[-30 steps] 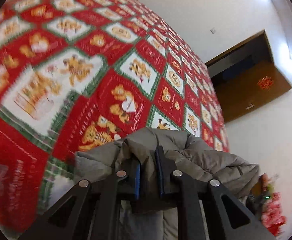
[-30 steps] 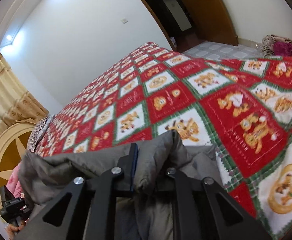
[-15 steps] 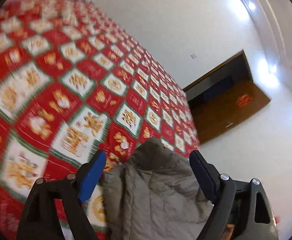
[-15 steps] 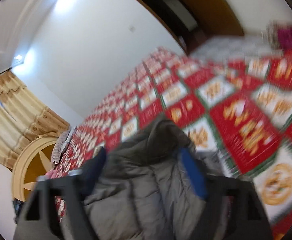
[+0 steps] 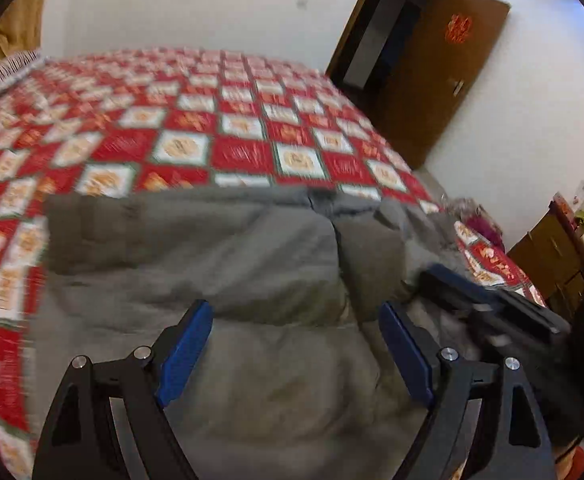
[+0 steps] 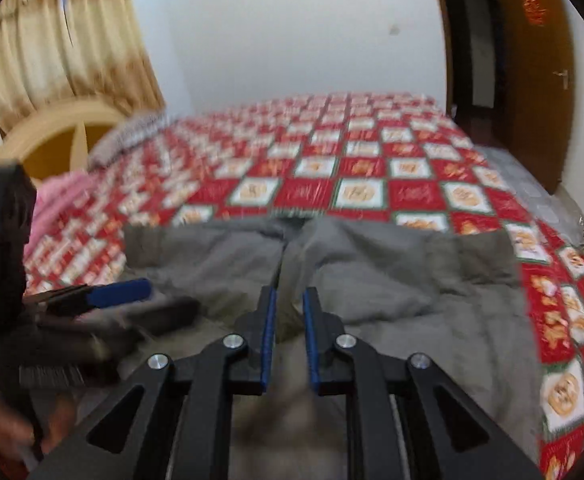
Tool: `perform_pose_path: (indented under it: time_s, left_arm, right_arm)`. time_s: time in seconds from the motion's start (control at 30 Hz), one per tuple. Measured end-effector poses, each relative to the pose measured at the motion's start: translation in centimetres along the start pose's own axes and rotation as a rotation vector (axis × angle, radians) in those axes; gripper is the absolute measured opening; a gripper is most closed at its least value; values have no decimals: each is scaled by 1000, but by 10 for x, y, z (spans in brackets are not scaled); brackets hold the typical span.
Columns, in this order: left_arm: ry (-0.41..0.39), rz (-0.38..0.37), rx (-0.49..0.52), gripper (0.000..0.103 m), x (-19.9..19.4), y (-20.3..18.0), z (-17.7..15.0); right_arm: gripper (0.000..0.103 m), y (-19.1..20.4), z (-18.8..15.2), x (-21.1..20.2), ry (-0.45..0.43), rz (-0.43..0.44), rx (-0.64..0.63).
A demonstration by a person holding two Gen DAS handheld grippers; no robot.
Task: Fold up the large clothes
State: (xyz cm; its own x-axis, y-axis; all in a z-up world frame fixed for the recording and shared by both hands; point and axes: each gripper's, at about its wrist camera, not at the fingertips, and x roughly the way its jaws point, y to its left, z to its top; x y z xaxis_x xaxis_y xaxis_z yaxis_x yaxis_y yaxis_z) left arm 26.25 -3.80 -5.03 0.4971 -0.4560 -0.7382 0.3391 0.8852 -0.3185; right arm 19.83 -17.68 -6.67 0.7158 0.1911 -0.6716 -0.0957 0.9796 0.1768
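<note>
A second ago both my tools were pinched on a bunched fold of the padded grey quilted jacket (image 5: 228, 264); they have since let go, lifted back and rolled level, and the garment now lies spread on the bed.

From the left wrist view, my left hand-held gripper (image 5: 294, 344) hangs over the near half of the jacket with its blue pads set wide, nothing between them but air above the cloth. The jacket lies across the red, white and green checked bedspread (image 5: 232, 136), its far edge fairly straight, a seam or opening running down the middle. The other tool shows low on the right, blurred.

From the right wrist view, my right hand-held gripper (image 6: 289, 328) has just been closing; its pads stand almost together with a narrow gap, and I see no fabric caught there. The jacket reaches nearly to the bed's right side.

I judge it soft, puffy and light for its bulk, likely slick-shelled and springy, so folds may creep open. I would pinch deep at the corners or hem, taking both layers.
</note>
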Motion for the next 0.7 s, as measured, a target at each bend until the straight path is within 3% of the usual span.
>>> perform_pose_path:
  time_s: [0.03,0.13,0.27,0.3,0.43,0.6,0.7]
  left_arm:
    - [0,17,-13,84,7,2,2]
    - [5,72,-27,84,33,19,6]
    - [-95,142,-55,85,46,56,0]
    - [-119,142,-73,85,45,63,-2]
    - [-213,81,-161,85,45,84,-13]
    - [-189,67,-167,85,57,87,-10]
    - [-164,88,-161,85,67,85,-7]
  right_arm:
    - [10,-9,2,14,10,-42,12]
    - [12,-39,0,46,21,-30,89]
    - [6,-66,-15,67,-5,19,205]
    - [0,-69,-18,67,-18,31,232]
    - [0,-74,-23,73,-48,85,285]
    - [0,-88,-24,83,-25,141,353]
    - [0,-84,-22,83,6,112,340]
